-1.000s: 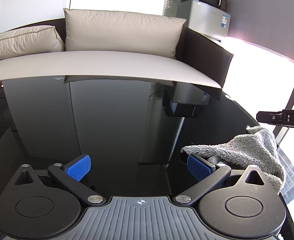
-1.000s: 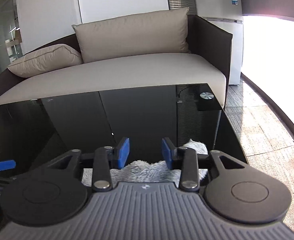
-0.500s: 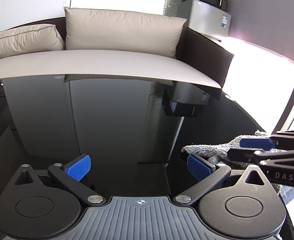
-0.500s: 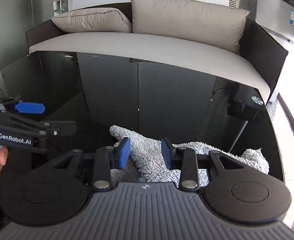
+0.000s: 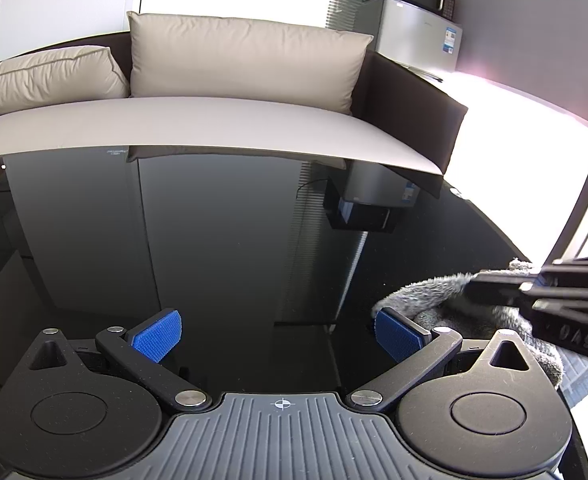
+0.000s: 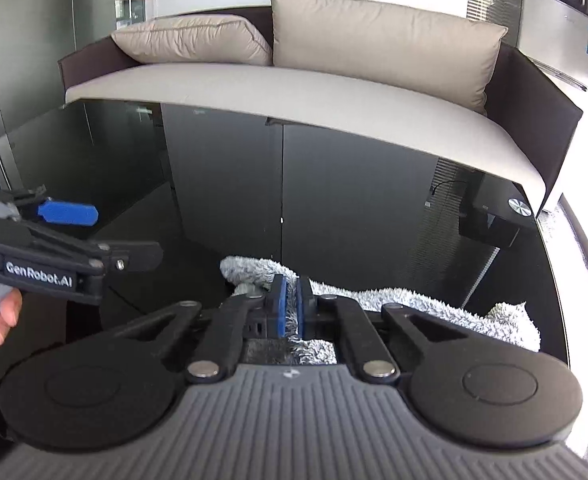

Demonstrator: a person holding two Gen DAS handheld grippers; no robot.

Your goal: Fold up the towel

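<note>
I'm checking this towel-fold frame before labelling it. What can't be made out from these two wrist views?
- Towel, right wrist view: its near part is hidden under the right gripper, so its full outline is unknown.
- Towel, left wrist view: the right gripper's dark, blurred body covers the pinch point.
- Left gripper, right wrist view: cut off by the left edge; only one blue pad shows.
- Table: reflections mask its surface.

We can read "GenRobot.AI" in white on the side of the left gripper (image 6: pixel 67 216), at the left of the right wrist view; the fridge (image 6: pixel 562 46) far right has a blue sticker, but its print is too small for us to read.
</note>
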